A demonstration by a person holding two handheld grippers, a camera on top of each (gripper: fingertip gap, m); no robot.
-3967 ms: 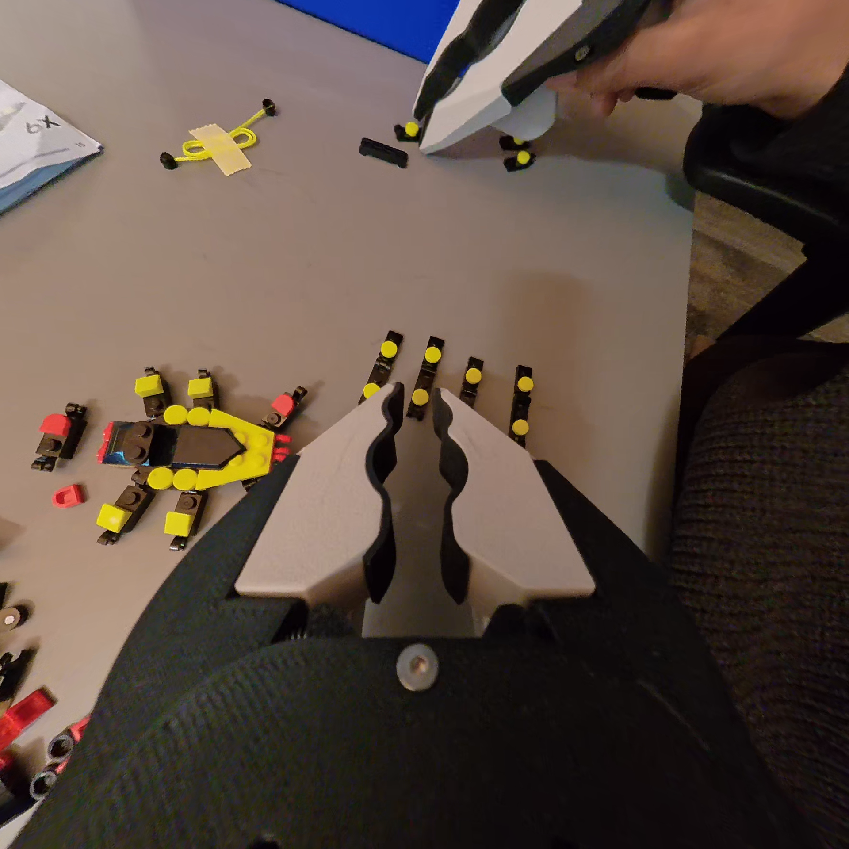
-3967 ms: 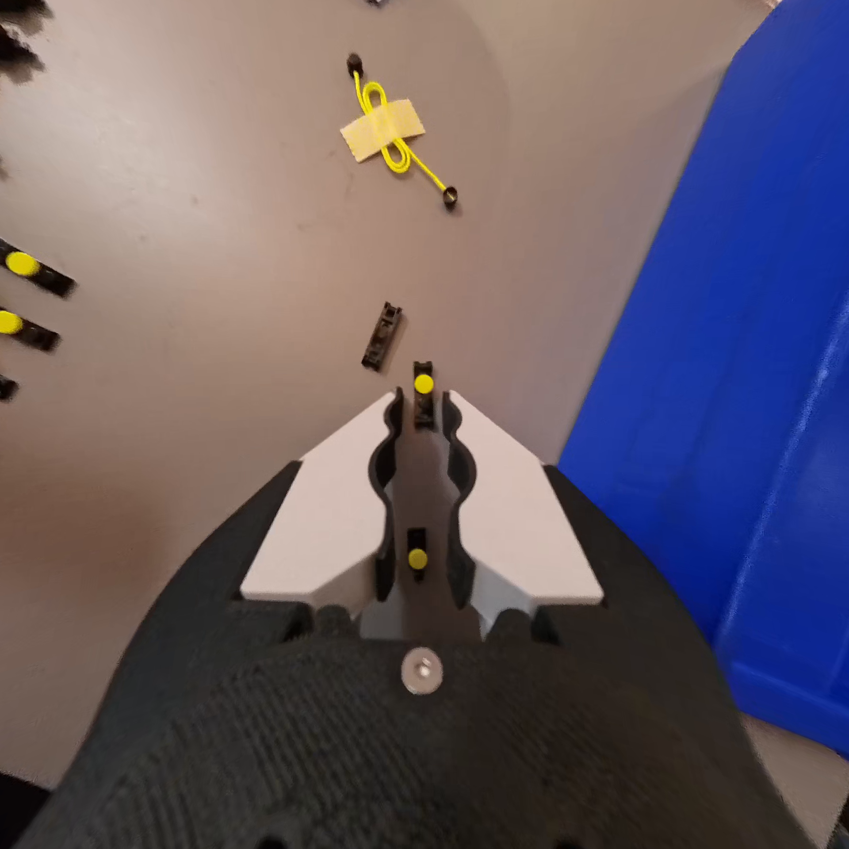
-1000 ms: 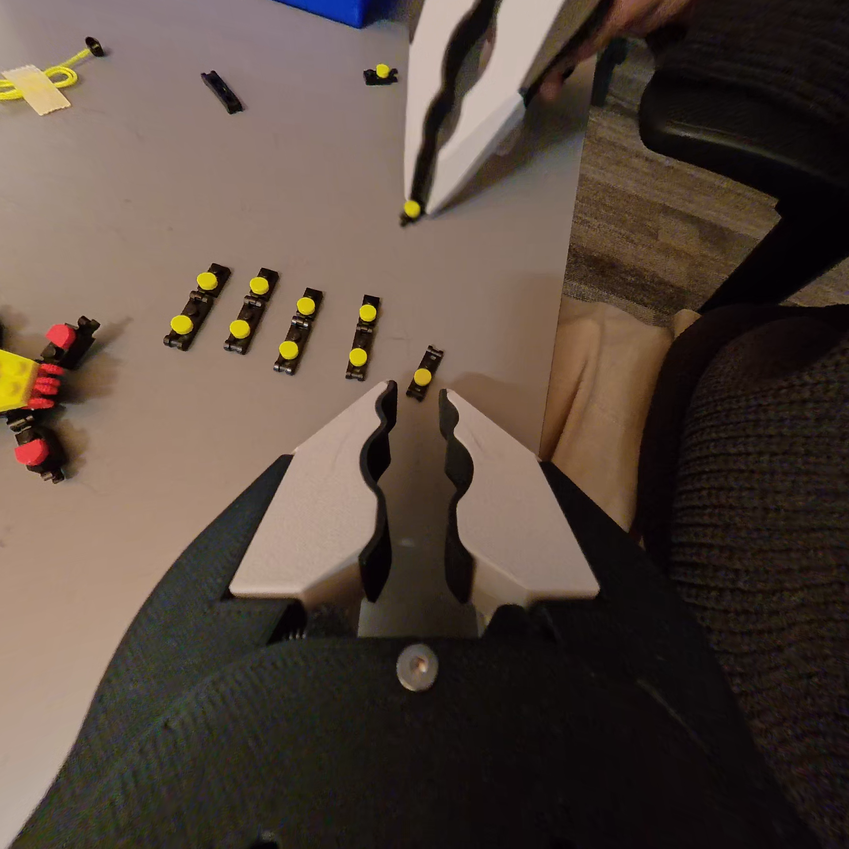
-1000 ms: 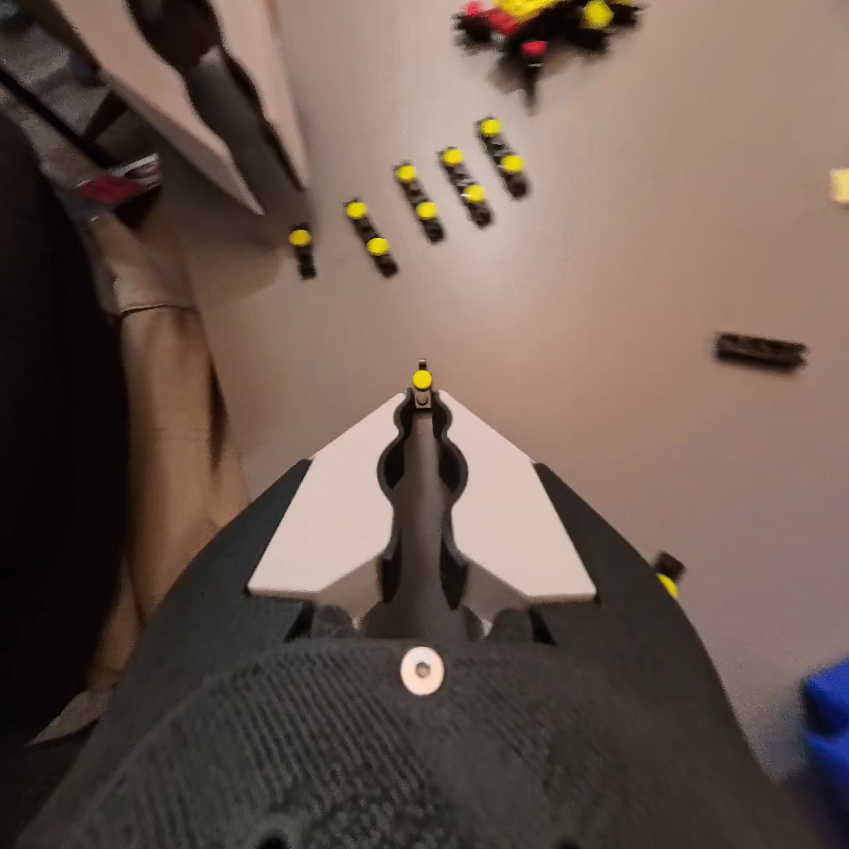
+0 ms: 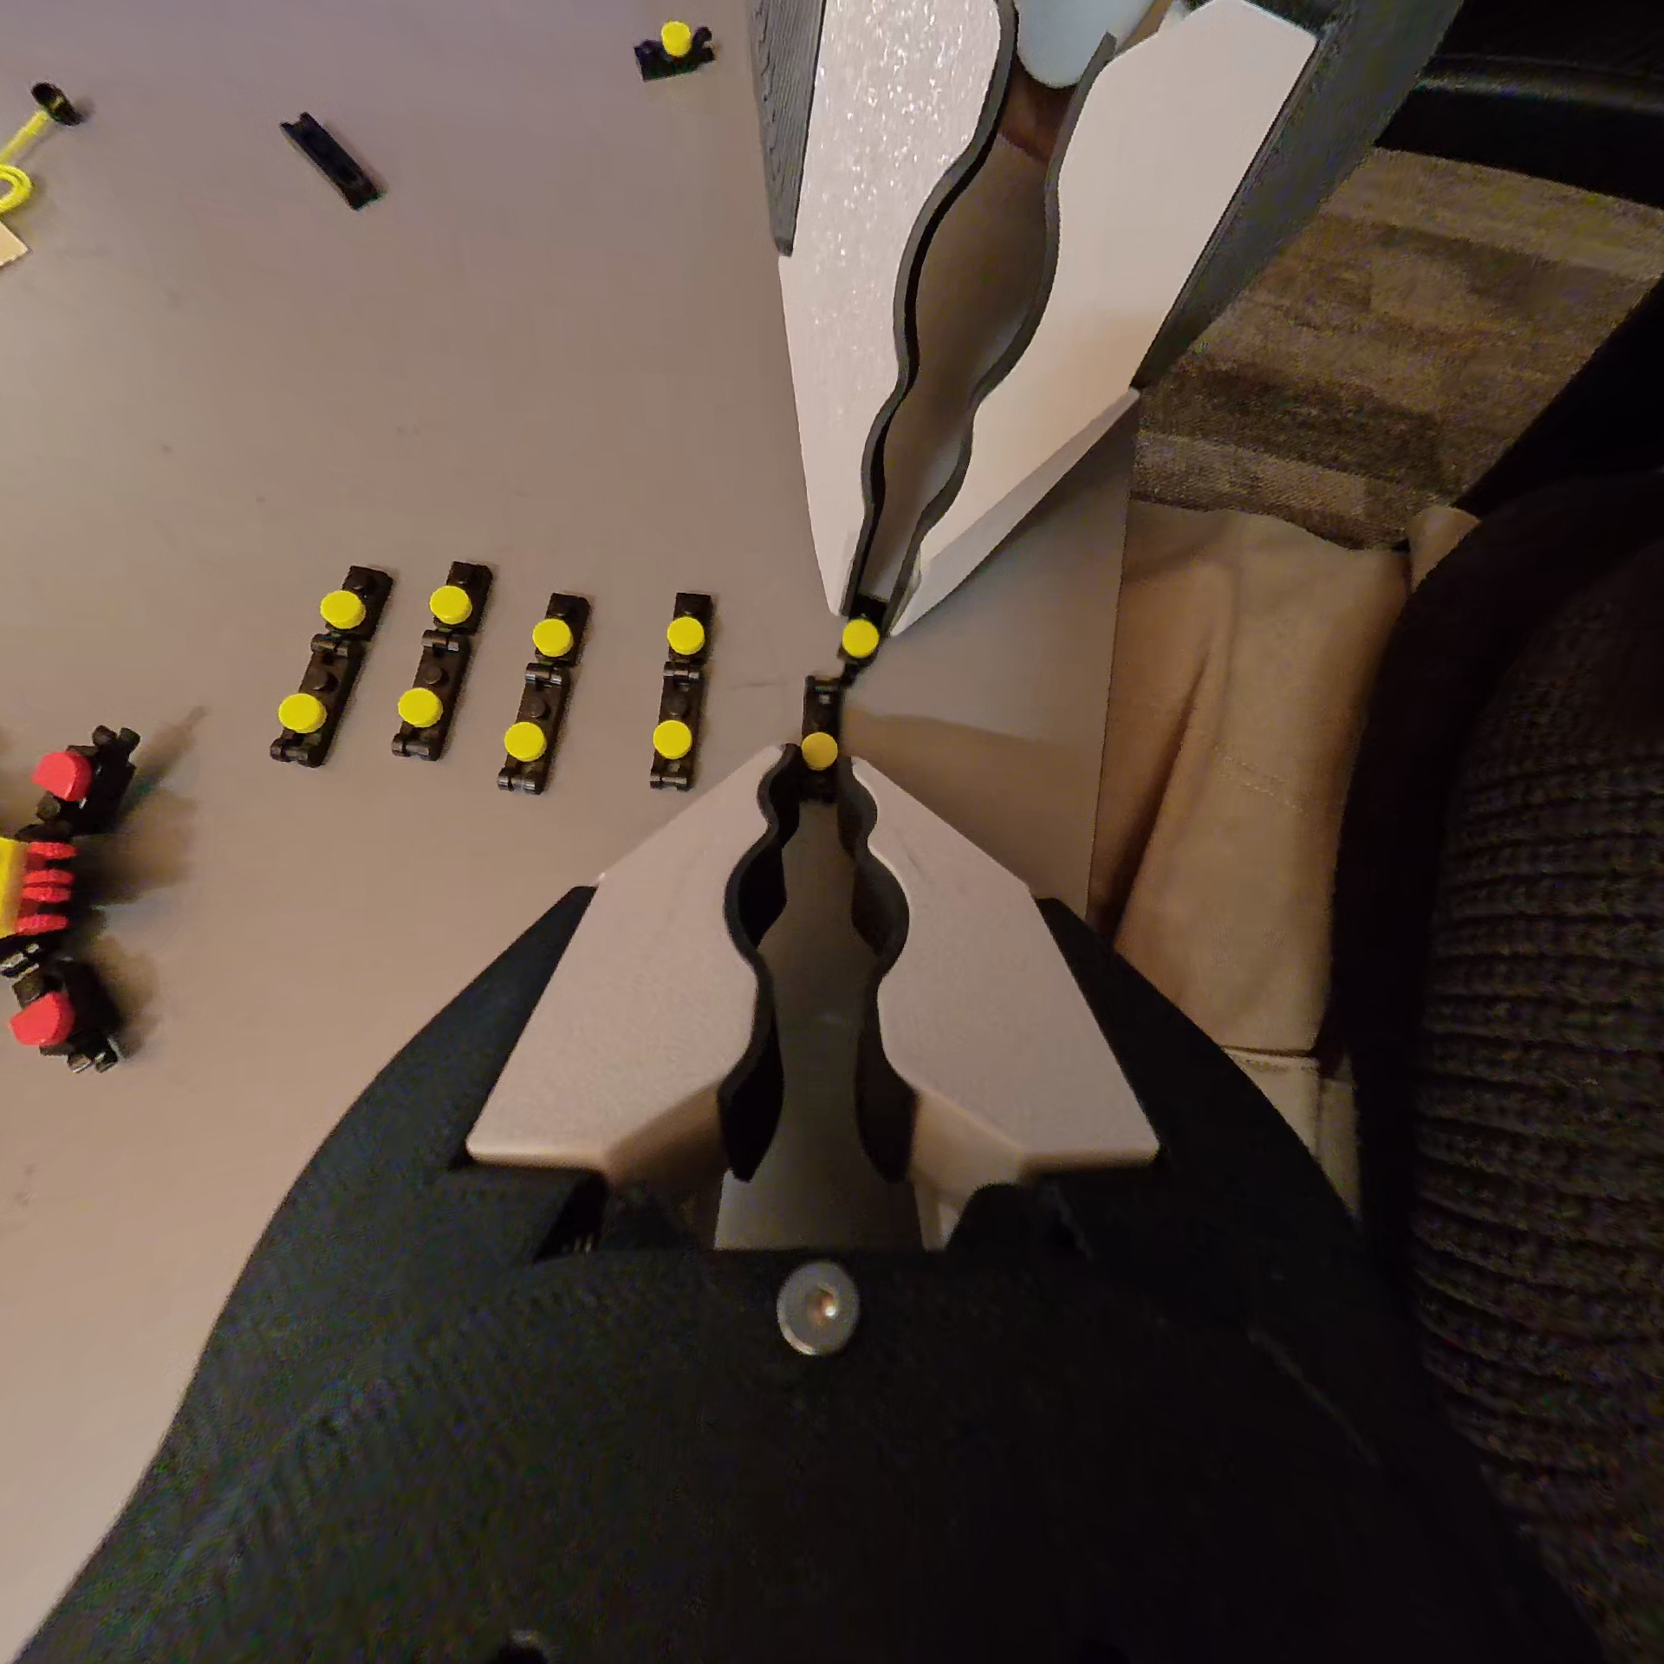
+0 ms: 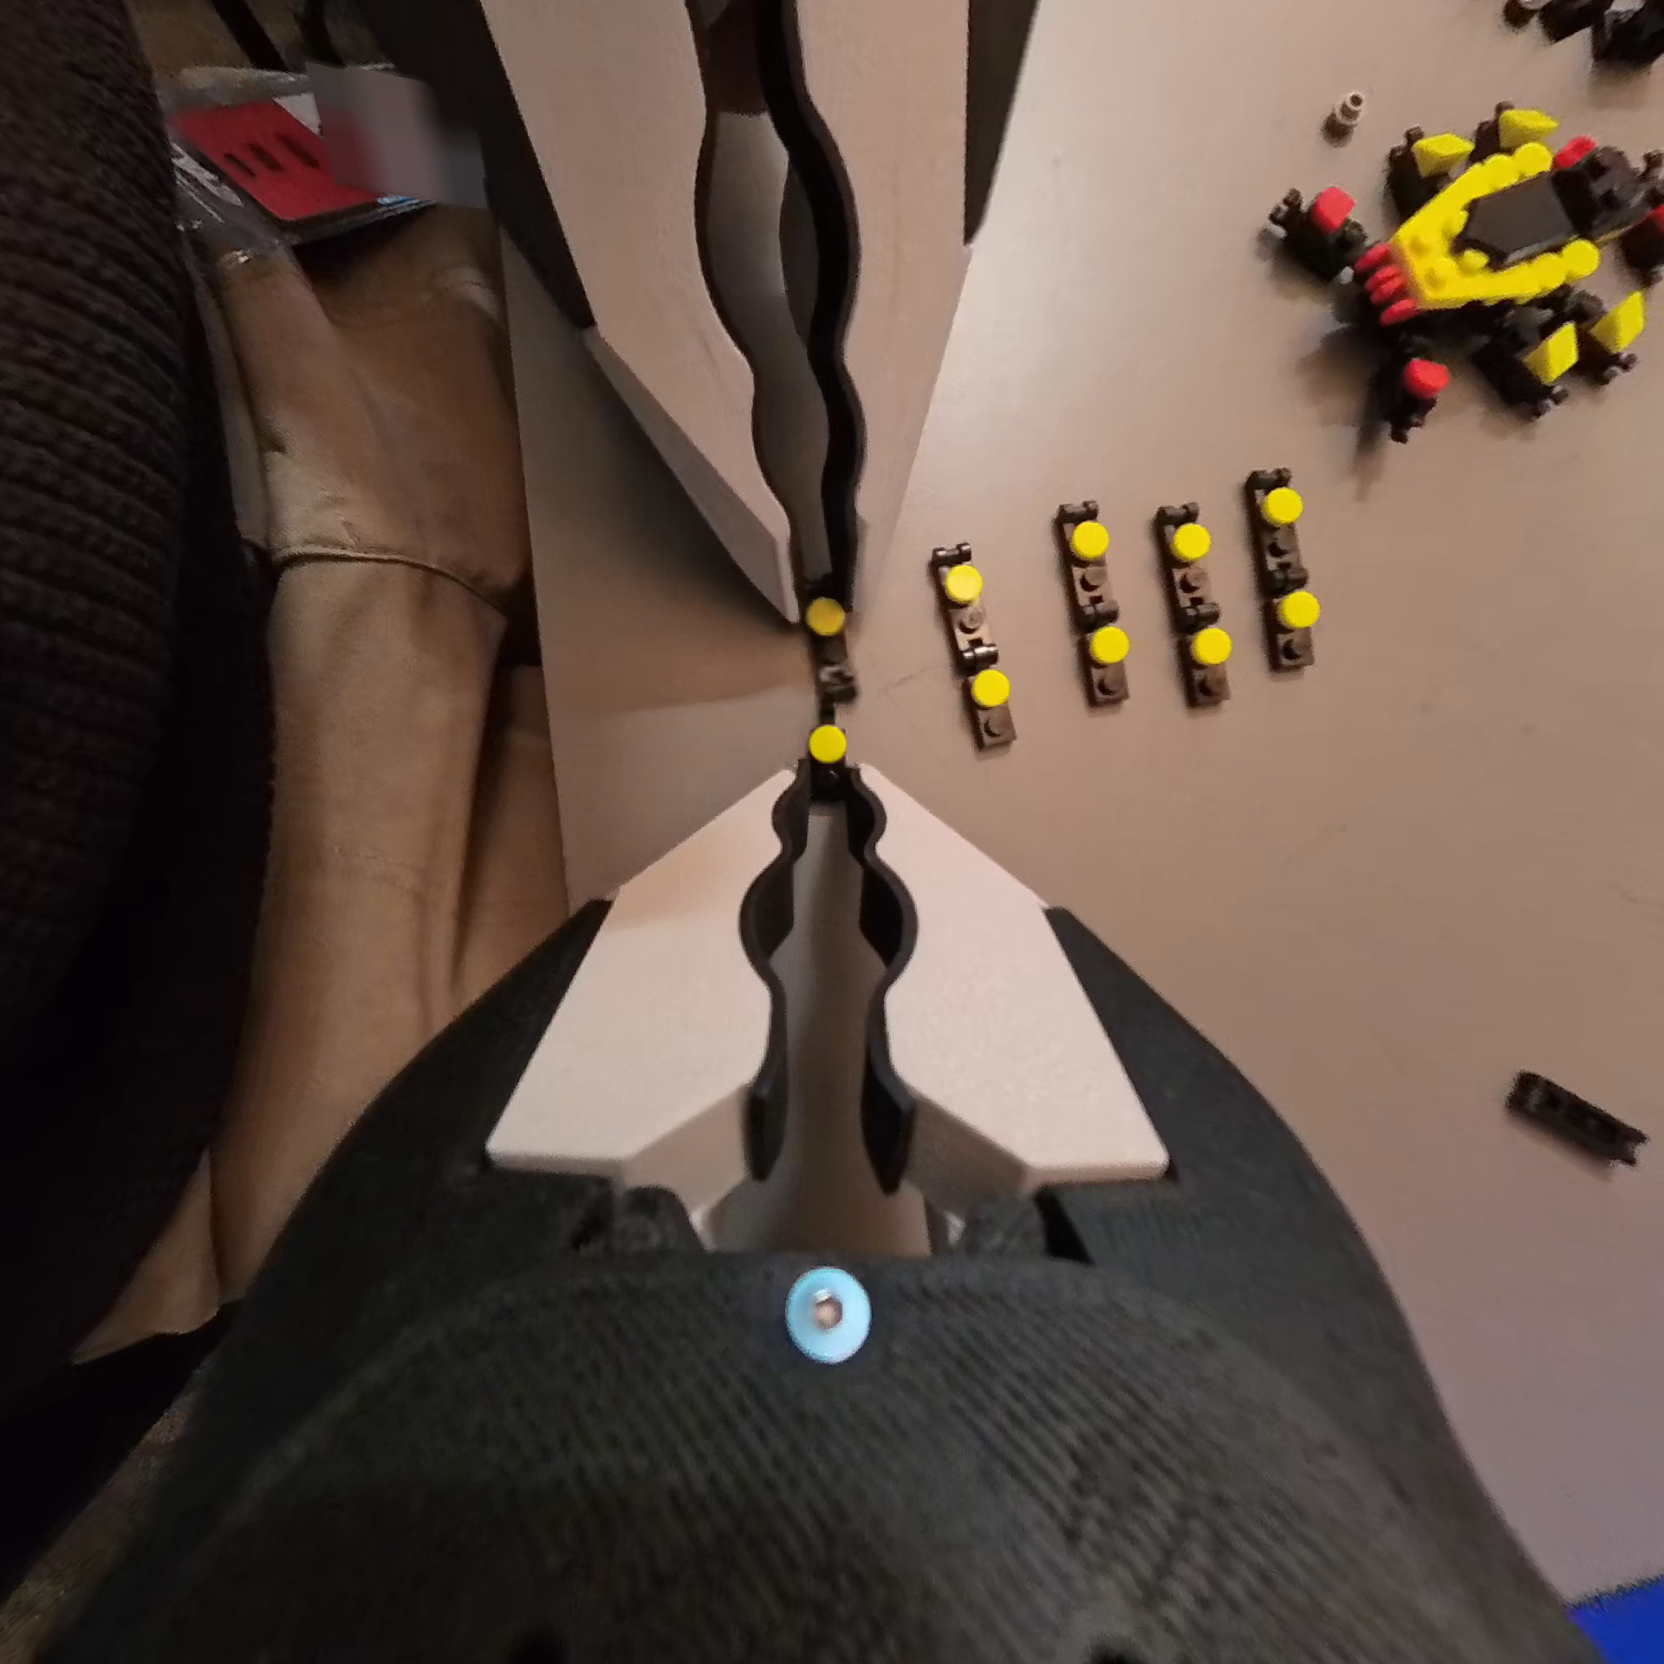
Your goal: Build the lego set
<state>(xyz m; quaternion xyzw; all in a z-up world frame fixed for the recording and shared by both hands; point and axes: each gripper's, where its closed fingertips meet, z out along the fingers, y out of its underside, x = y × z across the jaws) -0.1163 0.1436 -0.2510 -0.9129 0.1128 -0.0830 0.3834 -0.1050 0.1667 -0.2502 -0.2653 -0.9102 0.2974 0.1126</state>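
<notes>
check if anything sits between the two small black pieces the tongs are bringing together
Nothing visible does. The left tongs and right tongs each pinch a yellow-studded black piece end to end, only bare table beneath.

This looks like a desk in an office or a room at home. There is a smooth grey tabletop point(image 5: 450, 405) with small toy bricks on it. Past its edge you can see grey carpet point(image 5: 1351, 360) on the floor. A black chair part point(image 5: 1531, 90) sits in the far corner. A tan cloth thing point(image 6: 378, 504) lies by the table's side, and a bit of blue bin point(image 6: 1621, 1621) shows in one corner.
</notes>
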